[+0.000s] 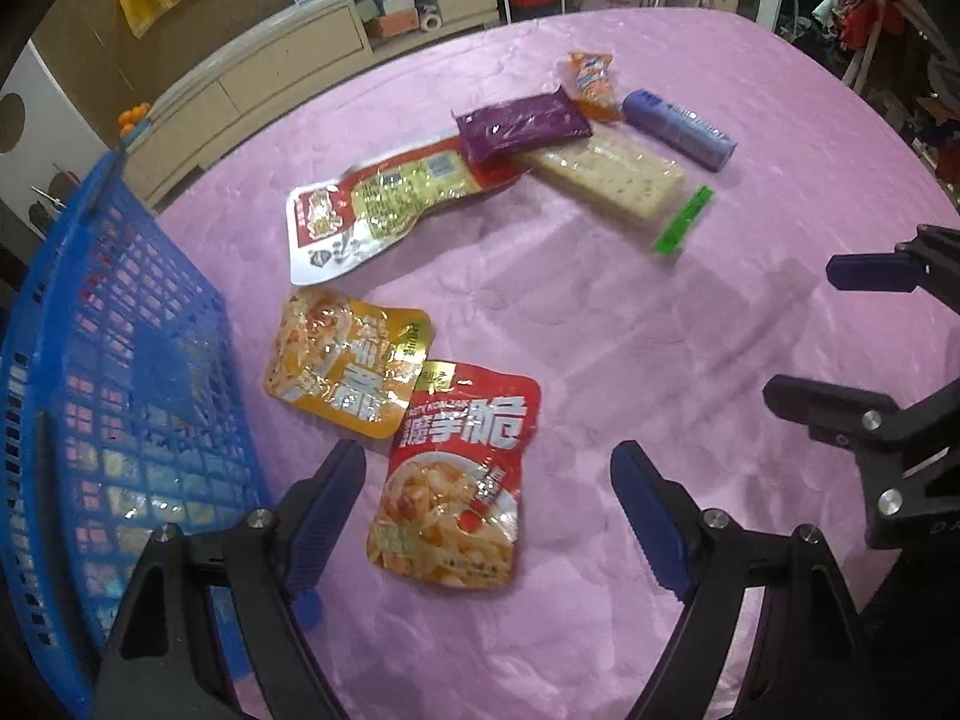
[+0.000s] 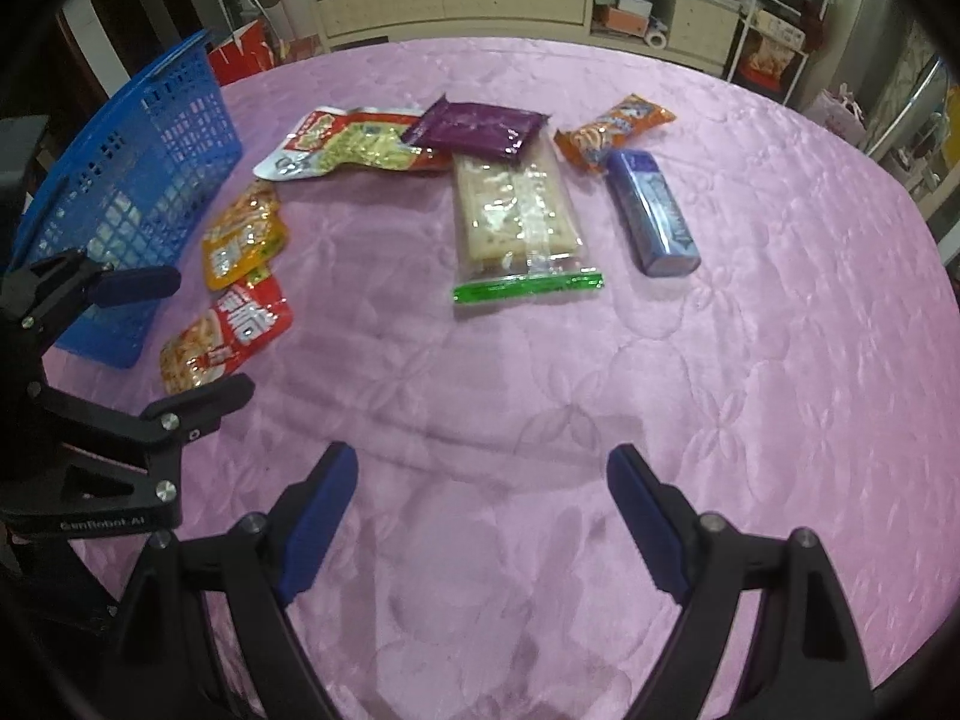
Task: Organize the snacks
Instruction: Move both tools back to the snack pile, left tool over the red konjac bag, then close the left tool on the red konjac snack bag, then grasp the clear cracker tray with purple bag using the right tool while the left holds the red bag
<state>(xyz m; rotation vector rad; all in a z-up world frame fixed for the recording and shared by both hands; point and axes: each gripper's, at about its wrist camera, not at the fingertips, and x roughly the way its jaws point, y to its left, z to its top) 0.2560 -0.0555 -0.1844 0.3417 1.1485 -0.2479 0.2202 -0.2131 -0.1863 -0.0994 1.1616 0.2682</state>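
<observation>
Both claws gaped, holding nothing: the left claw [image 1: 487, 468] hung over the red konjac pouch [image 1: 456, 480] beside the blue basket [image 1: 120, 324]; the right claw [image 2: 480, 474] hovered over bare pink counter [image 2: 720, 390], cracker pack [image 2: 516, 210] beyond.

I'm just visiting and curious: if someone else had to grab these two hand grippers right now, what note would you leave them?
Left gripper: open, empty, poised over the red pouch.
Right gripper: open, empty, over bare pink tablecloth.
Blue basket stands at the table's left side; some packets show through its mesh.
On the cloth: red pouch, orange pouch, long red-yellow pack, purple packet, cracker pack, blue box, small orange packet.
Left to do: move those seven into the basket.
</observation>
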